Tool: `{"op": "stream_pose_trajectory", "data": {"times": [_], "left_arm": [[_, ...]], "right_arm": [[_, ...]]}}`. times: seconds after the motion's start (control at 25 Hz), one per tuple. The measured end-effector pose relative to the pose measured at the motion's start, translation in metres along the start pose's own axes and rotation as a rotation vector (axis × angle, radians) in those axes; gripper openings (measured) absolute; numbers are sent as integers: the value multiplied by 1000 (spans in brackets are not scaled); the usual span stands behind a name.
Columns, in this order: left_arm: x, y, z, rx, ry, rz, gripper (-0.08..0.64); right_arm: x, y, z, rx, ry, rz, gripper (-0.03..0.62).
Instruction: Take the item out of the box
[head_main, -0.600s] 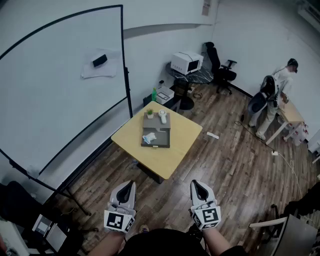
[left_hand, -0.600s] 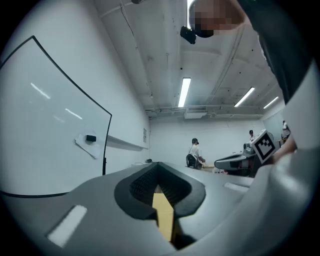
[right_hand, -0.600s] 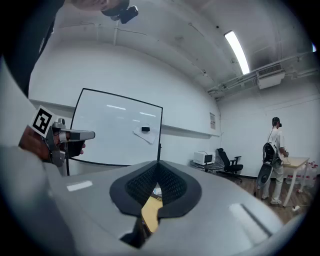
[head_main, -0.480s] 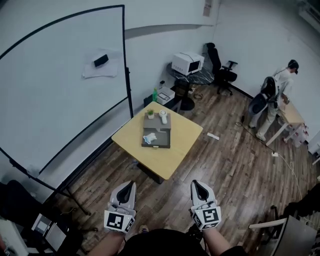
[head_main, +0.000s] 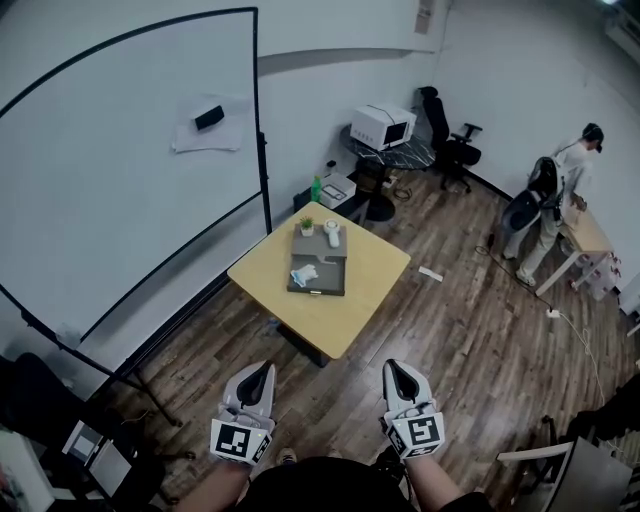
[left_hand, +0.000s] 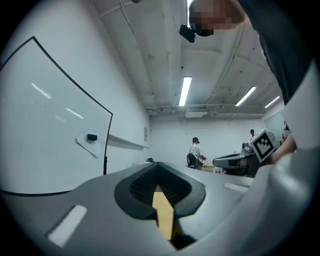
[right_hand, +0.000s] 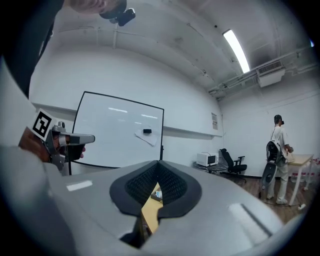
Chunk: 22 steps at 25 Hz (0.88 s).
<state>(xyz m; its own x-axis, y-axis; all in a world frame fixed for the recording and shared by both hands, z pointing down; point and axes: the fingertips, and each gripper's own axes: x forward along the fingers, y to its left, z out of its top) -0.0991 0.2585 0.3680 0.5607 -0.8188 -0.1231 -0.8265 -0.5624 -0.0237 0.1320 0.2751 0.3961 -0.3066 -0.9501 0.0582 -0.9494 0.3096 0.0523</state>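
Note:
A yellow square table (head_main: 345, 310) stands a few steps ahead in the head view. On it lies a flat grey open box (head_main: 320, 285) with a white and blue item (head_main: 303, 274) inside. A small potted plant (head_main: 306, 226) and a white bottle-like thing (head_main: 332, 232) stand at the box's far end. My left gripper (head_main: 258, 370) and right gripper (head_main: 397, 367) hang low in the picture over the wooden floor, far short of the table, both shut and holding nothing. In the left gripper view the left gripper (left_hand: 159, 166) has its pads together. The right gripper (right_hand: 158, 164) looks the same in its own view.
A large whiteboard (head_main: 120, 150) on a stand fills the left. A microwave (head_main: 383, 127) on a round table and an office chair (head_main: 450, 140) stand at the back. A person (head_main: 560, 190) stands by a desk (head_main: 588, 235) at far right. A chair (head_main: 560, 470) sits lower right.
The head view has shifted a little, so the table and whiteboard sit slightly further right in the picture. Both grippers stay where they were, still shut.

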Motion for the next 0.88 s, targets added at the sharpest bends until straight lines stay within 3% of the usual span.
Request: {"op": "stream_pose_trajectory", "data": {"times": [0.16,0.2,0.24,0.28,0.32,0.88], "left_arm": [[0,-1,-3,0,10,6,0],[0,-2,-4,0,11,7,0],[0,-3,-4,0,10,9,0],[1,-4,-5,1,11,12,0],[2,-5,-6,2,12,14,0],[27,-24,-16,56,14,106,0]], "right_arm": [[6,7,-5,-54,21,74,12],[9,10,-5,-78,22,99,113],[12,11,-5,-89,29,117,437],[14,11,-4,-91,40,127,538],[15,11,-2,-92,49,132,564],[26,-27,-8,-108,19,213,563]]}}
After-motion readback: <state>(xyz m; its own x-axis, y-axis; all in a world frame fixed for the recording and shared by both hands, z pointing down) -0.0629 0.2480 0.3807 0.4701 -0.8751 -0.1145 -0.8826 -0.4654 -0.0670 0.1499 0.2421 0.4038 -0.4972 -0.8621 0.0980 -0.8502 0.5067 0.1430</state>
